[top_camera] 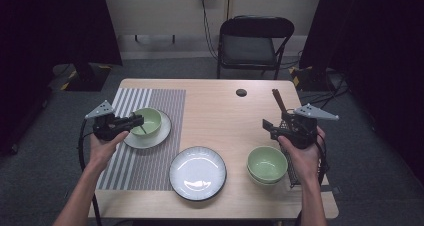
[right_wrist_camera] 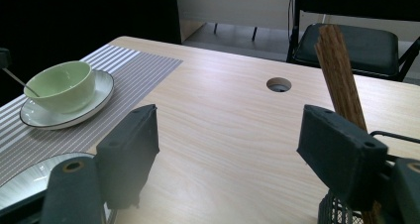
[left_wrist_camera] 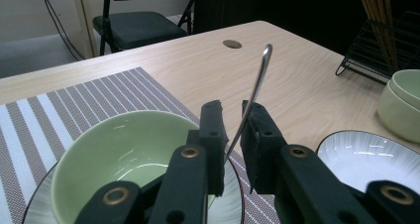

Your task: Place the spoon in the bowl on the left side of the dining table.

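One pale green ceramic bowl (left_wrist_camera: 124, 154) sits on a white dark-rimmed saucer (top_camera: 159, 133) atop the striped placemat (top_camera: 150, 98), a thin metal spoon (left_wrist_camera: 253, 92) leaning in it, bowl end hidden. Left gripper (left_wrist_camera: 231, 116) jaws narrow, pinching the spoon handle; right gripper (right_wrist_camera: 229, 135) gapes wide, holding nothing. Brown wooden chopsticks (right_wrist_camera: 341, 78) stand in a black wire rack (left_wrist_camera: 376, 55), cut off.

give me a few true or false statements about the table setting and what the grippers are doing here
1. The left gripper has a metal spoon handle between its jaws. True.
2. The green bowl on the placemat sits straight on the cloth. False: it sits on a white plate, which lies on the striped placemat.
3. The right gripper is clamped on the chopsticks. False: its jaws stand wide apart with nothing between them.
4. Two green bowls are stacked near the right hand. True.
5. The empty plate holds food. False: it is bare.
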Demonstrator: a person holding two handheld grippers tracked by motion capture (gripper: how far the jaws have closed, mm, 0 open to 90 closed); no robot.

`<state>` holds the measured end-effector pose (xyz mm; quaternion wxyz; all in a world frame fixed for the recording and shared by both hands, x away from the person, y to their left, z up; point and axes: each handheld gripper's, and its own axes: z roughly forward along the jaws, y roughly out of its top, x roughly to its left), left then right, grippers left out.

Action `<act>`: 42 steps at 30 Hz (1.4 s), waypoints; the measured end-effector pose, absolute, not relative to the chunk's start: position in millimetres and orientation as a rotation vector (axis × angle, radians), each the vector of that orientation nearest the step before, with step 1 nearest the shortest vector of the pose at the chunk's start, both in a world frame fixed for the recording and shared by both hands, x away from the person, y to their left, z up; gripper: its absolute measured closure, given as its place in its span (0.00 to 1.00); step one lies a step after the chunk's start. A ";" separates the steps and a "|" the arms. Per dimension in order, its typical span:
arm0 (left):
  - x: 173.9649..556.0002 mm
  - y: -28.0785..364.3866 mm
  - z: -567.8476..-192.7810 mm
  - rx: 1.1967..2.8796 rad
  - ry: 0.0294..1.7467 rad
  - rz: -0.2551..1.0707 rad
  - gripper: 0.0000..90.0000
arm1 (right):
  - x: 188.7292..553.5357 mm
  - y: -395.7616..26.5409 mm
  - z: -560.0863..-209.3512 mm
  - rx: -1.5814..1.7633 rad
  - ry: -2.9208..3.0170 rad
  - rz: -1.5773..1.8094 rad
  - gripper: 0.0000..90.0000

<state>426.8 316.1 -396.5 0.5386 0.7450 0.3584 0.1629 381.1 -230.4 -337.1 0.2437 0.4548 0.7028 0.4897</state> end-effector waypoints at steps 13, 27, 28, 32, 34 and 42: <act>417.8 338.0 -403.0 1.738 0.890 0.415 0.91 | 381.5 -229.2 -337.8 1.242 1.926 1.331 0.26; 417.1 348.2 -404.5 1.736 0.901 0.425 0.92 | 382.3 -229.6 -338.1 1.253 1.931 1.323 0.26; 417.6 348.2 -404.6 1.739 0.907 0.429 0.92 | 382.5 -229.9 -338.1 1.250 1.931 1.327 0.26; 419.2 350.3 -404.2 1.740 0.925 0.439 0.92 | 382.7 -230.4 -338.1 1.252 1.933 1.324 0.26; 419.7 350.7 -405.1 1.728 0.929 0.431 0.92 | 382.8 -230.7 -338.1 1.258 1.932 1.321 0.26; 421.2 355.9 -405.2 1.731 0.945 0.457 0.89 | 383.1 -229.7 -338.4 1.260 1.936 1.319 0.26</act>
